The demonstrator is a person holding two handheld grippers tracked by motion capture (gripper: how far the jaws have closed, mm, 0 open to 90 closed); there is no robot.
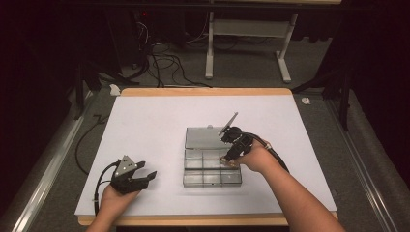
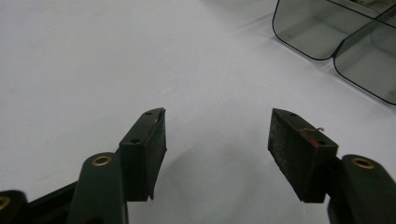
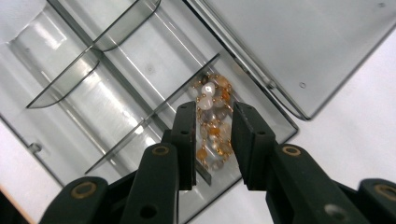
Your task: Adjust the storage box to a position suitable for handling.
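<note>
1. Reaching down into the clear divided box [image 1: 212, 169], the right hand-held gripper [image 1: 226, 157] points at the box's right-hand compartment in the row next to the lid; the person's right hand [image 1: 254, 157] is behind it.
2. In the right gripper view, a beaded bracelet [image 3: 212, 114] of white, amber and grey beads lies on the floor of that compartment, between the two jaws of the right hand-held gripper [image 3: 214, 121].
3. Those jaws stand a little apart, with a slim gap on each side of the beads; whether the pads touch the bracelet I cannot tell.
4. The open lid [image 1: 204, 137] lies flat on the white surface [image 1: 145, 121], hinged to the box's far edge.
5. The left hand-held gripper [image 1: 151, 170] rests low over the surface, well to the left of the box, its jaws spread wide and holding nothing.
6. In the left gripper view, the left hand-held gripper [image 2: 217, 140] shows bare white surface between its pads, with a rounded corner of the box [image 2: 369, 60] at the upper right.
</note>
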